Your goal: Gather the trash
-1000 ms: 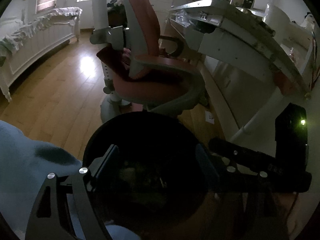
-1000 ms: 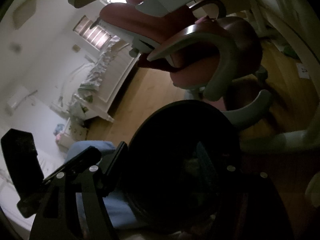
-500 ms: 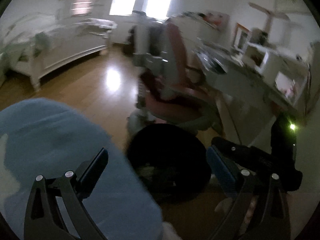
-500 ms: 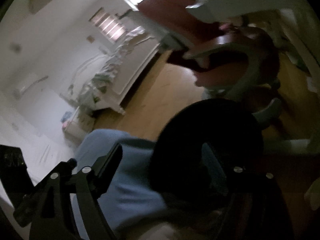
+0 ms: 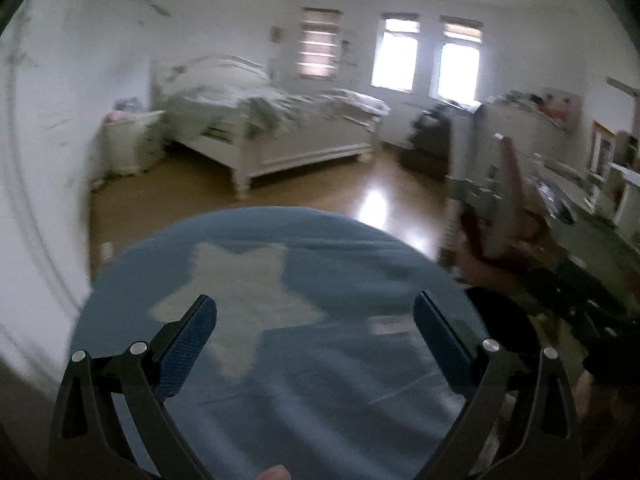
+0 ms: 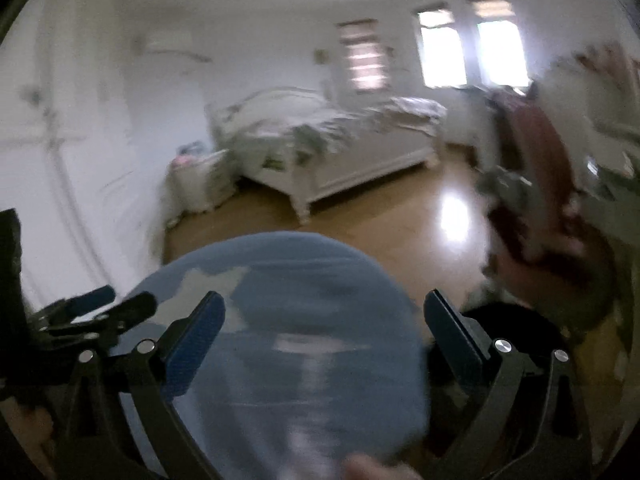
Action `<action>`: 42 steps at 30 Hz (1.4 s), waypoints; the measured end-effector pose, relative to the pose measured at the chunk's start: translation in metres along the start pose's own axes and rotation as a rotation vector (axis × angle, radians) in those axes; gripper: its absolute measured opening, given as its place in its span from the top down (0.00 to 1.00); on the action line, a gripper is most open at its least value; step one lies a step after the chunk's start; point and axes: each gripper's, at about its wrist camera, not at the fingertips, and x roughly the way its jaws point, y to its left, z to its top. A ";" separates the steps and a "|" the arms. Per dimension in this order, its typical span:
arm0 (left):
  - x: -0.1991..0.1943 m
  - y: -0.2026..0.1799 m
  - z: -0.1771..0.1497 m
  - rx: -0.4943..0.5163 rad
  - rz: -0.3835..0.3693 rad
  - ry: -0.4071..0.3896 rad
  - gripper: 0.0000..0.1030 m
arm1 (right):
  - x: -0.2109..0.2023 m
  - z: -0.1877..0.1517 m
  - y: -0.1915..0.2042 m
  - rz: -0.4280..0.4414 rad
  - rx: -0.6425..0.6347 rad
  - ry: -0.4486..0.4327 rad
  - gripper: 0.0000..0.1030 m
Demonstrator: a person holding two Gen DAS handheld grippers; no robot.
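Both views are motion-blurred. My left gripper (image 5: 316, 332) is open and empty, held above a round blue cushion with a pale star (image 5: 280, 300). My right gripper (image 6: 324, 332) is open and empty over the same blue cushion (image 6: 280, 320). The black trash bin (image 5: 504, 328) shows only as a dark rim at the lower right, behind the right finger; in the right wrist view the bin (image 6: 508, 320) sits low right. The right gripper's body (image 5: 580, 304) shows at the right edge of the left view, and the left gripper (image 6: 80, 312) at the left of the right view.
A white bed (image 5: 280, 136) stands at the far side of the wooden floor (image 5: 340, 200). A pink desk chair (image 5: 508, 208) and a white desk (image 5: 592, 216) are on the right. A white nightstand (image 5: 128, 144) is left of the bed. Windows (image 5: 428, 56) light the back wall.
Both grippers have swung up and left away from the black bin. The bin has dropped to the lower right and the blue cushion now fills the space between the fingers.
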 end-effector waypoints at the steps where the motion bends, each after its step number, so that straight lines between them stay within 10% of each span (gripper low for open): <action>1: -0.006 0.009 -0.002 -0.013 0.012 -0.009 0.05 | 0.001 0.000 0.014 0.027 -0.016 -0.003 0.05; 11: -0.031 0.071 -0.016 -0.130 0.106 -0.028 0.05 | 0.007 -0.011 0.110 0.084 -0.101 0.013 0.05; 42: -0.043 0.067 -0.070 -0.178 0.060 0.071 0.05 | -0.020 -0.055 0.109 0.082 -0.096 0.091 0.05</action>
